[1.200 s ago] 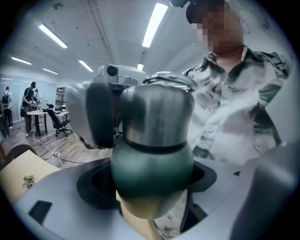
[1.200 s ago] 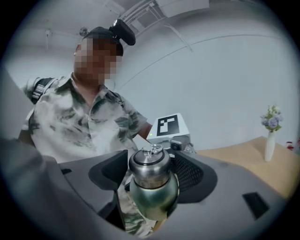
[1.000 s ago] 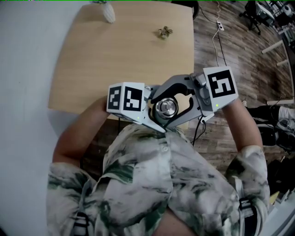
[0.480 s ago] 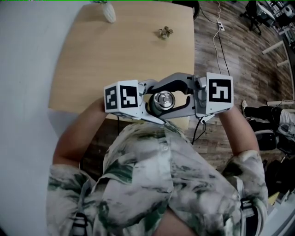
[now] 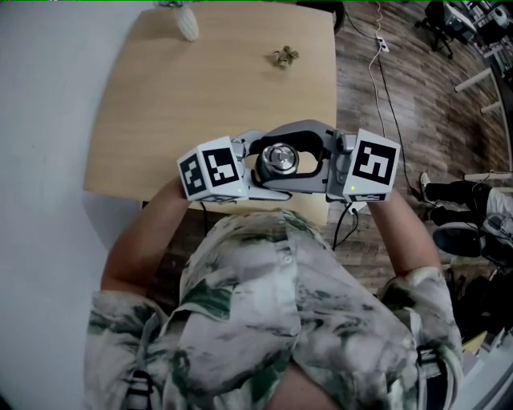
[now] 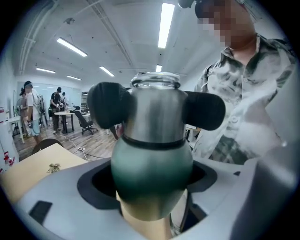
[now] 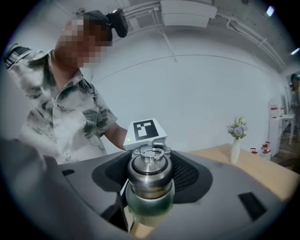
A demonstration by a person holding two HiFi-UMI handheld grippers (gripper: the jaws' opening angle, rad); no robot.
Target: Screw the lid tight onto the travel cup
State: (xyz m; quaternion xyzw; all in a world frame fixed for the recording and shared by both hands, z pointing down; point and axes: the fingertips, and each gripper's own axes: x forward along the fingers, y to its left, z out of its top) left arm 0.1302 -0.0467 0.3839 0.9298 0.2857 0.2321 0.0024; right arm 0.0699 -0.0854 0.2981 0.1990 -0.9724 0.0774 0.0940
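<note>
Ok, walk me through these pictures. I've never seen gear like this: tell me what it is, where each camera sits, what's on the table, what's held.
There is no robot: a person in a patterned shirt holds a hand tool with two jaws in each hand. The cubes with square markers are part of those tools. The head view is from a camera on the person's head, looking down; the two gripper views are from cameras riding on the tools. The left gripper has its jaws shut on the green body of the travel cup; the right gripper grips its steel lid. On the wooden table stand a white vase and a small sprig-like thing.
</note>
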